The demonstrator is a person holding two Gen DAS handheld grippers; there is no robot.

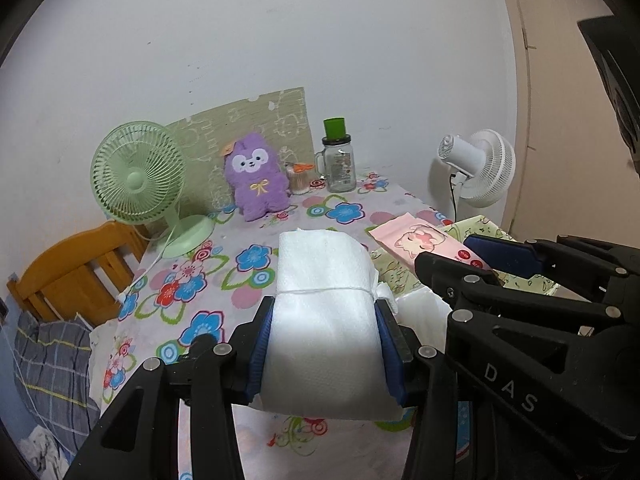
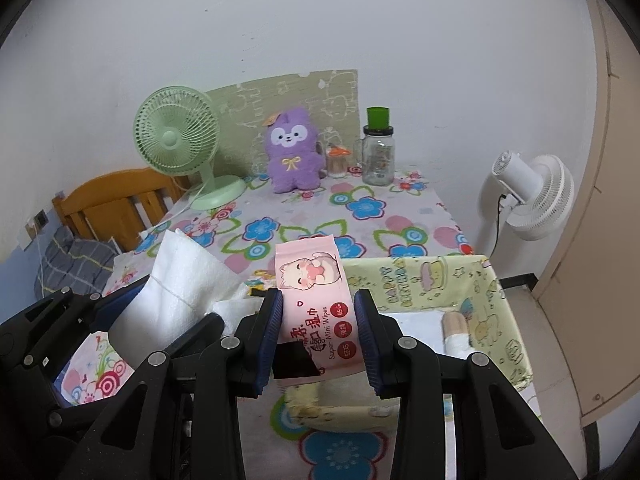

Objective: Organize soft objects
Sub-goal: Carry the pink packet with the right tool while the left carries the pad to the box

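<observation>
Soft dim light, fisheye-bent edges

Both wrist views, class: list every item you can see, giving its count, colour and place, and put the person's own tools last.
Tissue bundle: one, white, tied with thread, held in the left gripper.
Wet wipes pack: one, pink, held in the right gripper above the box.
Storage box: one, pale yellow print, table's near right corner.
Plush toy: one, purple, back of table.
Desk fan: one, green, back left.
Jar: one, clear with green cap, back right.
Cotton swab tub: one, clear, between plush and jar.
Standing fan: one, white, beyond table's right edge.
Tablecloth: one, floral.
Headboard: one, wooden, left.
Left gripper: black, closed.
Right gripper: black, closed.
</observation>
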